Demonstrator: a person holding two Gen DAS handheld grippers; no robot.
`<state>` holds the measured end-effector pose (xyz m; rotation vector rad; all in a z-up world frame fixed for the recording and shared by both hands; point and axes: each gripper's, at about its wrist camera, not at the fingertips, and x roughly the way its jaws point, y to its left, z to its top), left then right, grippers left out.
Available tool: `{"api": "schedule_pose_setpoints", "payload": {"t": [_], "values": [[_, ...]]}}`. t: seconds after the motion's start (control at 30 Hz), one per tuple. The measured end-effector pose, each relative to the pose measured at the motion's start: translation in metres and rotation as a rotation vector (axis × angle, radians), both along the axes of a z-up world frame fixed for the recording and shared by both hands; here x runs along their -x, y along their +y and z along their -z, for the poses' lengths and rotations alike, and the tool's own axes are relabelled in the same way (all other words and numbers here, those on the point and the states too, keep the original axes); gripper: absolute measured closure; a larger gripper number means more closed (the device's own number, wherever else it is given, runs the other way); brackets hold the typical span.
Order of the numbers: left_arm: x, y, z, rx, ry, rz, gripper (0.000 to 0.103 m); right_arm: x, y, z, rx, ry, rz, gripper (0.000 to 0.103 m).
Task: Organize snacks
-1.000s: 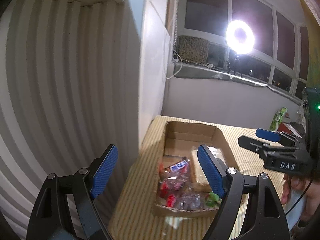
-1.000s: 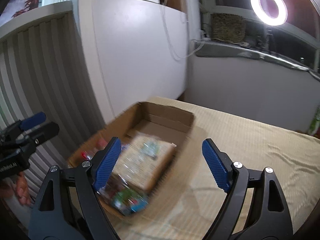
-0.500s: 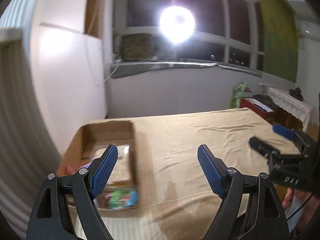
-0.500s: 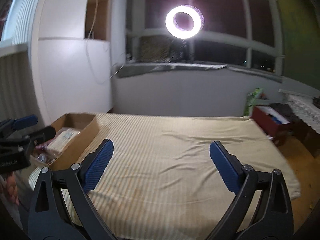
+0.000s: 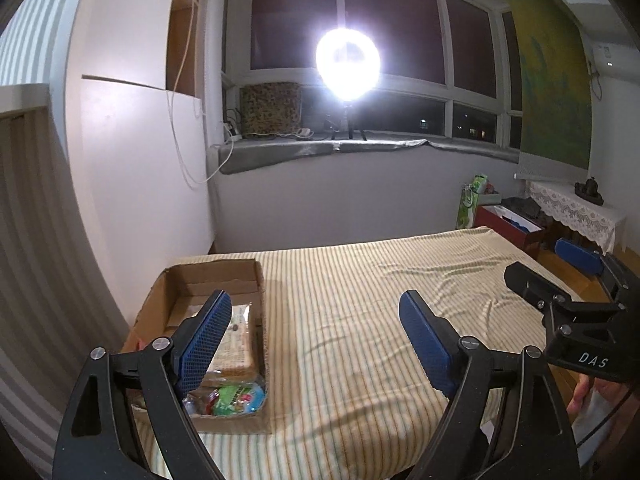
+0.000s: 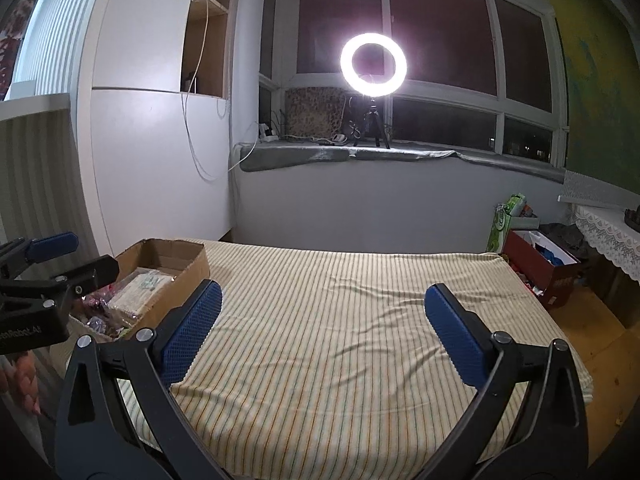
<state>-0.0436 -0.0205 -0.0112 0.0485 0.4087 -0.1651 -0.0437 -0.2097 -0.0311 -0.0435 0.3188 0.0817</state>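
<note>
Snacks (image 5: pixel 224 384) sit in the box (image 5: pixel 260 280) at the bed's (image 5: pixel 360 320) left edge: crinkly light wrappers, probably slippery and crushable, so pinch the biscuit pack (image 5: pixel 236 344) across its flat sides. Left gripper (image 5: pixel 316 340) and right gripper (image 6: pixel 322 332) have both just been opening, now wide, nothing between the jaws.

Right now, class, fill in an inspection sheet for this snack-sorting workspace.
Surface: striped cloth, wrinkled, bare apart from the box.
Job's things: cardboard box at the cloth's left edge, holding wrapped snacks.
Clutter: red box and green bag on the floor.
Grippers: left gripper and right gripper, jaws just opened wider, nothing between them.
Cables: white cord hanging down the cabinet.
Surroundings: ring light on the windowsill.
</note>
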Motion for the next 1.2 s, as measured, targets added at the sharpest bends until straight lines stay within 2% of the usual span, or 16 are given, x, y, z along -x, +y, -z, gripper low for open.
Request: {"api": "schedule_pose_setpoints", "payload": {"t": [1.1,1.13,1.17,1.2], "values": [[0.001,0.012,0.005,0.029,0.016,-0.03,0.017,-0.002,0.012,0.004,0.019,0.03,0.001,0.0],[0.0,0.012,0.005,0.028,0.024,-0.028,0.013,-0.003,0.012,0.005,0.019,0.033,0.0,0.0],[-0.001,0.012,0.006,0.025,0.035,-0.03,0.003,-0.003,0.013,0.005,0.02,0.036,0.0,0.0],[-0.003,0.013,0.006,0.028,0.038,-0.03,0.0,-0.003,0.012,0.005,0.02,0.037,0.001,0.0]]}}
